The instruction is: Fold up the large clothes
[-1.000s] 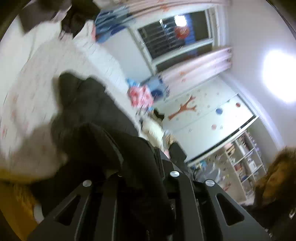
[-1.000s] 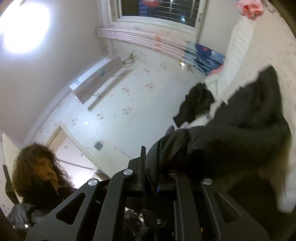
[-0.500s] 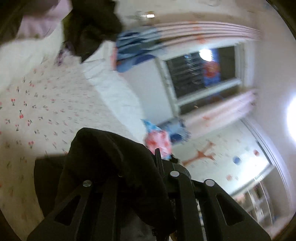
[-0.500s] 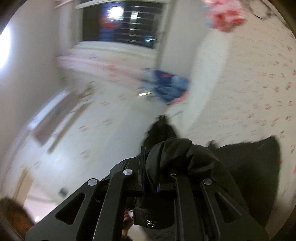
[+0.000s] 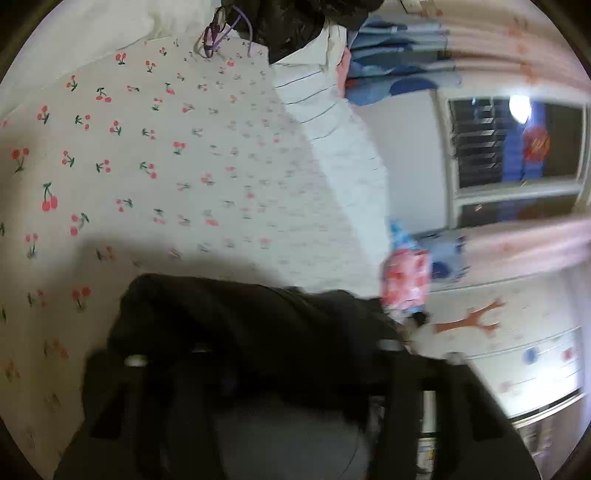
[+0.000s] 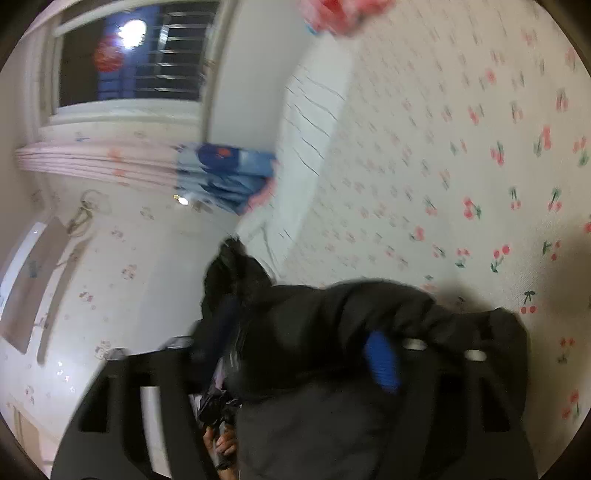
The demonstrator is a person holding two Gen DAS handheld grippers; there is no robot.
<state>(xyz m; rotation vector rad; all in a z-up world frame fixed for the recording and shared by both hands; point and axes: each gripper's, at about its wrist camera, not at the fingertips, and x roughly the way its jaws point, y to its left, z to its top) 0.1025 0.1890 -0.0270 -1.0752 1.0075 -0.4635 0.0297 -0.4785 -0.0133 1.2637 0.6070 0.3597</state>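
A large black garment lies on a white bedsheet printed with red cherries. It drapes over my left gripper, whose jaws stand wide apart with the cloth resting across them. In the right wrist view the same black garment lies over my right gripper, also spread wide; a blue pad shows on the right finger. The fingertips of both grippers are hidden by cloth. Both views are blurred by motion.
Another dark garment and purple-framed glasses lie at the bed's far end. A pink bundle sits at the bed's edge. Blue clothes, pink curtains and a dark window line the wall beyond.
Both grippers swung down from facing the room toward the bedsheet, carrying the black garment onto the bed. Their jaws went from pinched on the cloth to spread wide.
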